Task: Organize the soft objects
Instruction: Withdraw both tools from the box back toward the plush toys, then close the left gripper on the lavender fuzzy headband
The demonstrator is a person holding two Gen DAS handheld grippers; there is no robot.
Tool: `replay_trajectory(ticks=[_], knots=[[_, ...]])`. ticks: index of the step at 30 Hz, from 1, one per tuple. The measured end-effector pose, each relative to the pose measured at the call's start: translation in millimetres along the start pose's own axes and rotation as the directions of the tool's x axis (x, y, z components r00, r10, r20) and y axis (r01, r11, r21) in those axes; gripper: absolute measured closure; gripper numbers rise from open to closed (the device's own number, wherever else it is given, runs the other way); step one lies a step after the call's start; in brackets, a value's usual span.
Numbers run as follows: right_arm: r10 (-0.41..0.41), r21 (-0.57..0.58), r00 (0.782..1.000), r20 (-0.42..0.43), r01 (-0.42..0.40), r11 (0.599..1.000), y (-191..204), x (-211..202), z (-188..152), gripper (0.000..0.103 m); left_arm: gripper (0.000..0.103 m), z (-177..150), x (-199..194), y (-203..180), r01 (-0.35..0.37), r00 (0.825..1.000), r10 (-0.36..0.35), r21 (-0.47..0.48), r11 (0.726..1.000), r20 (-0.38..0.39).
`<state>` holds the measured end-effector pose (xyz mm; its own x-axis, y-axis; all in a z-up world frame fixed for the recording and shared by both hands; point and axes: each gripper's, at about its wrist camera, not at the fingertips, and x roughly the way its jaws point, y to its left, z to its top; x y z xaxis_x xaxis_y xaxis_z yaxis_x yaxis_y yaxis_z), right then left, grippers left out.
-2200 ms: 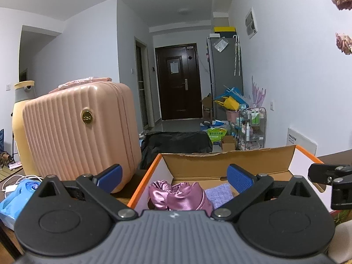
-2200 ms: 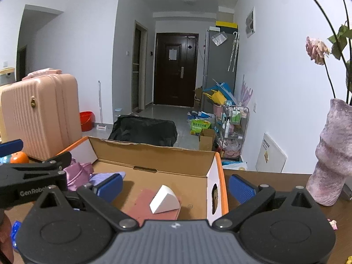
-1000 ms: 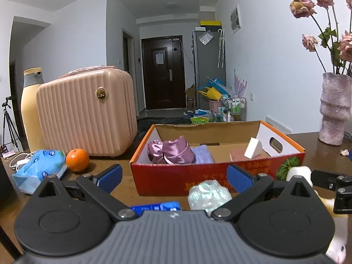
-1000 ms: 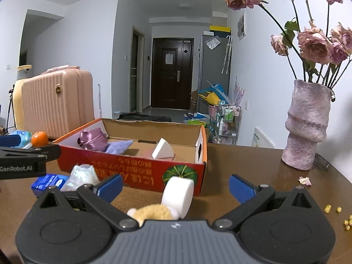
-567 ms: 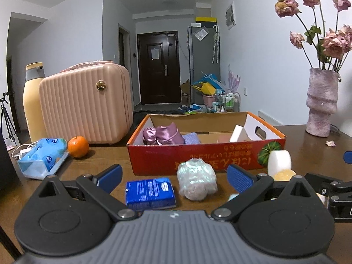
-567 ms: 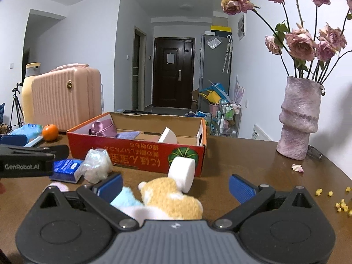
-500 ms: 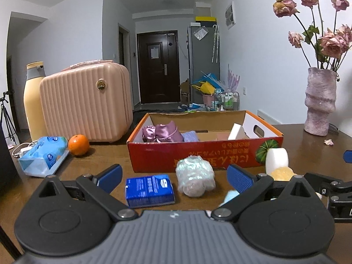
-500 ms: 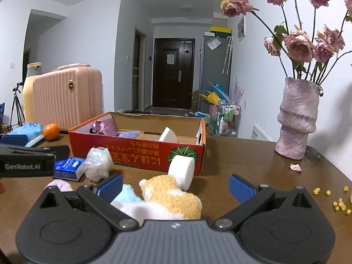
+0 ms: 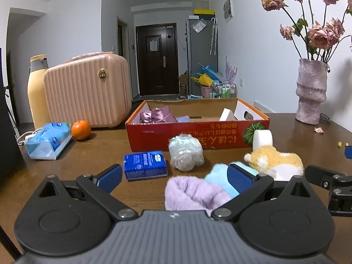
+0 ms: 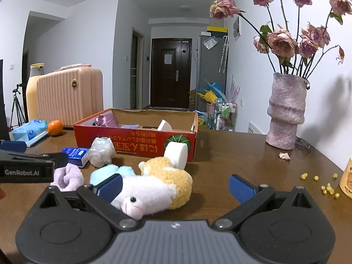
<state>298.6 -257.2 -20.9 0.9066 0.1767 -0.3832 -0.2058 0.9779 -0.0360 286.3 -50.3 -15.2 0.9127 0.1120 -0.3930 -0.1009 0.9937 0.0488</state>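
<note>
An open red cardboard box (image 9: pixel 198 133) (image 10: pixel 136 142) sits mid-table holding a pink satin pouch (image 9: pixel 157 114), a blue cloth and a white wedge sponge (image 10: pixel 164 125). In front lie a yellow-white plush toy (image 10: pixel 158 187) (image 9: pixel 275 160), a lilac fluffy piece (image 9: pixel 191 194) (image 10: pixel 67 177), a light-blue fluffy piece (image 10: pixel 111 172), a clear-wrapped bundle (image 9: pixel 186 151), a white foam roll (image 10: pixel 177 154) and a blue tissue pack (image 9: pixel 144 164). My left gripper (image 9: pixel 175 178) is open just above the lilac piece. My right gripper (image 10: pixel 175 184) is open around the plush toy.
A pink ribbed case (image 9: pixel 88 92) and a yellow bottle (image 9: pixel 37 88) stand at the back left, with an orange (image 9: pixel 81 129) and a blue wipes pack (image 9: pixel 47 139). A vase of dried roses (image 10: pixel 286 114) stands right. Crumbs (image 10: pixel 325 186) and a cup (image 10: pixel 346 177) lie far right.
Both grippers have pulled back from over the box and dropped low toward the table front. The loose soft things in front of the box have come into view close to the fingers.
</note>
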Motion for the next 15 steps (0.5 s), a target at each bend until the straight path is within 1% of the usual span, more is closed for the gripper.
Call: replay_trajectory(ticks=[4,9,15], knots=[[-0.007,0.016,1.000,-0.014,0.007,1.000,-5.2,-1.3,-4.5,0.000,0.000,-6.0,-4.4,-4.7,0.009,1.000,-0.008,0.002,1.000,-0.026],[-0.008,0.038,1.000,-0.008,0.008,0.999,-10.6,-2.9,-4.6,0.000,0.000,-12.4,-4.6,-14.1,0.016,0.999,-0.014,0.025,1.000,-0.053],[-0.015,0.037,1.000,-0.008,0.015,0.999,-11.2,-2.0,-4.7,0.000,0.000,-19.6,10.9,-24.7,0.017,0.993,-0.009,0.067,0.998,-0.117]])
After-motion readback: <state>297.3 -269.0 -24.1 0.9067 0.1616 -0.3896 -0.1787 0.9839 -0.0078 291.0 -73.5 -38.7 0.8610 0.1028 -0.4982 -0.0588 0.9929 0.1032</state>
